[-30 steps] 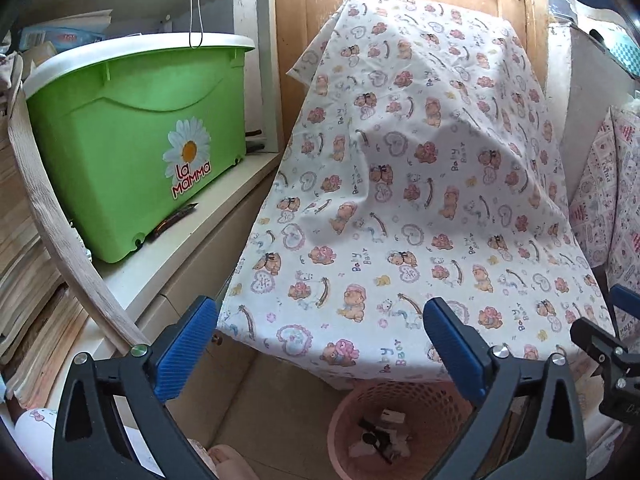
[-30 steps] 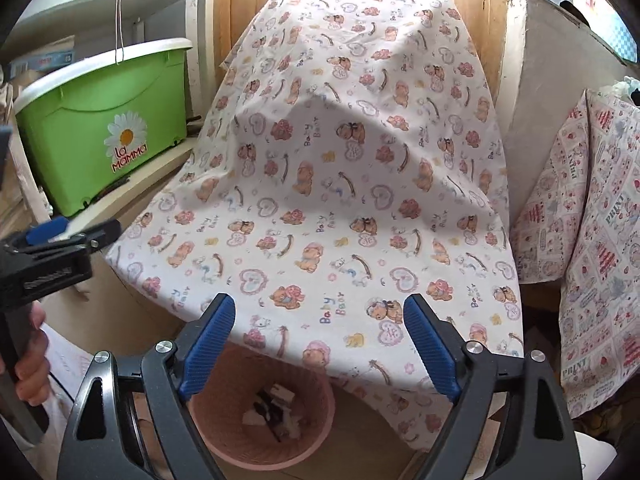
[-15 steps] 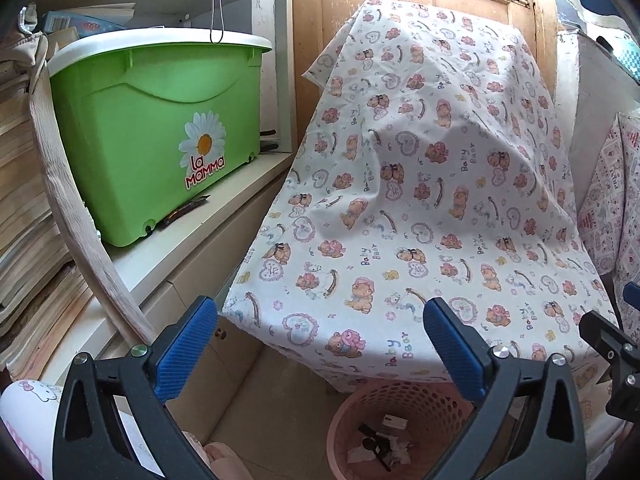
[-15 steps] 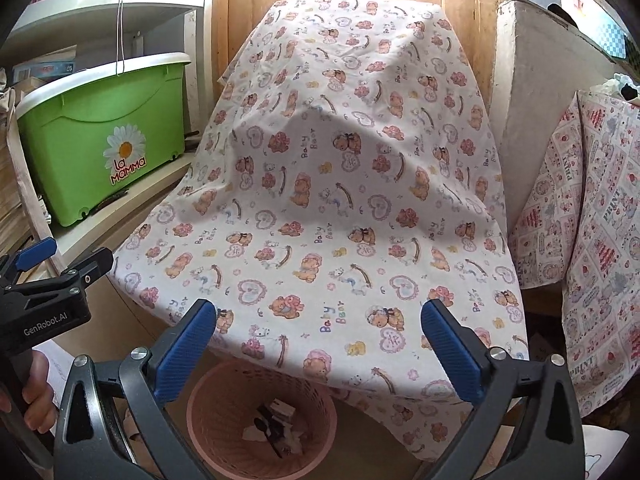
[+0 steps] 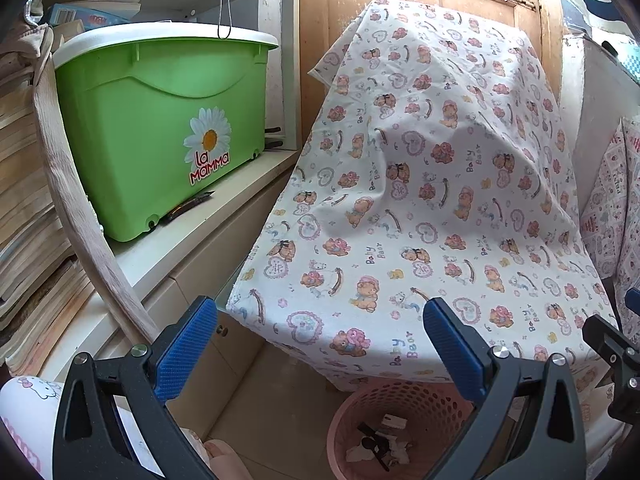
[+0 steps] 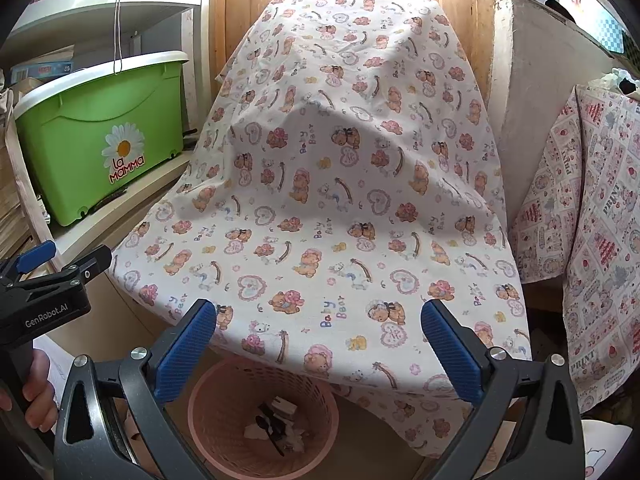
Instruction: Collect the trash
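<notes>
Both the left gripper (image 5: 320, 344) and the right gripper (image 6: 318, 342) stand wide open with nothing between their fingers; the right one's jaws have just been opening. The pink basket (image 6: 224, 396) sits near on the floor under the bear-print cloth (image 6: 344, 184), with scraps of trash (image 6: 276, 428) inside. Only the right view shows a hand (image 6: 38, 396) on the left gripper's handle, while the left view shows the stacked papers (image 5: 20, 184) at far left.
</notes>
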The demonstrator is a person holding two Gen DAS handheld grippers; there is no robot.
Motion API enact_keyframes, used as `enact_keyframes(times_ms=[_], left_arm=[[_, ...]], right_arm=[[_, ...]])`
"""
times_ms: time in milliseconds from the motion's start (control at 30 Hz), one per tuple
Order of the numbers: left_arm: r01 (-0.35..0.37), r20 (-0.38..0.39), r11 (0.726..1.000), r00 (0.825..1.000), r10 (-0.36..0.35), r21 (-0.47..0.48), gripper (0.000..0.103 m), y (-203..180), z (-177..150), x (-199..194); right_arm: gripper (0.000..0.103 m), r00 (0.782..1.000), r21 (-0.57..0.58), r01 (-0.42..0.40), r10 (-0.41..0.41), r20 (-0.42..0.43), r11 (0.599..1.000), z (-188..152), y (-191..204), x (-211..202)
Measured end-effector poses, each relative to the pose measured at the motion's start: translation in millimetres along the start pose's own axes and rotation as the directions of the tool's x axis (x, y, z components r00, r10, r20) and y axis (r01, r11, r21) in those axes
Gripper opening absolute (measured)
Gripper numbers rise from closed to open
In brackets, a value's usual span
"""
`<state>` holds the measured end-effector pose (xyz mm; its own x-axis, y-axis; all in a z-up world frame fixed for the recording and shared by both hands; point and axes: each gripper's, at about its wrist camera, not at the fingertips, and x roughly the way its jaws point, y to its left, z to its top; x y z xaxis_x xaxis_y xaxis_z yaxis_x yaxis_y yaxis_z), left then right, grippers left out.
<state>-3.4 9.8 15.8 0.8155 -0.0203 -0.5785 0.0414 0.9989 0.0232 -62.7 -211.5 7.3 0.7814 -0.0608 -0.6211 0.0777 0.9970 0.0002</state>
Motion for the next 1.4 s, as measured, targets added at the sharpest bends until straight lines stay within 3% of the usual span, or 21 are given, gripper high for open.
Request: enact_keyframes(times_ms=[1400], left_arm=[[-0.002, 0.002, 1.0, 1.0, 0.002, -0.009, 0.102, 1.4, 0.4, -0.9]], right_arm=[[0.103, 1.0, 0.008, -0.005, 0.005, -0.011, 1.0, -1.9, -3.8, 2.9]])
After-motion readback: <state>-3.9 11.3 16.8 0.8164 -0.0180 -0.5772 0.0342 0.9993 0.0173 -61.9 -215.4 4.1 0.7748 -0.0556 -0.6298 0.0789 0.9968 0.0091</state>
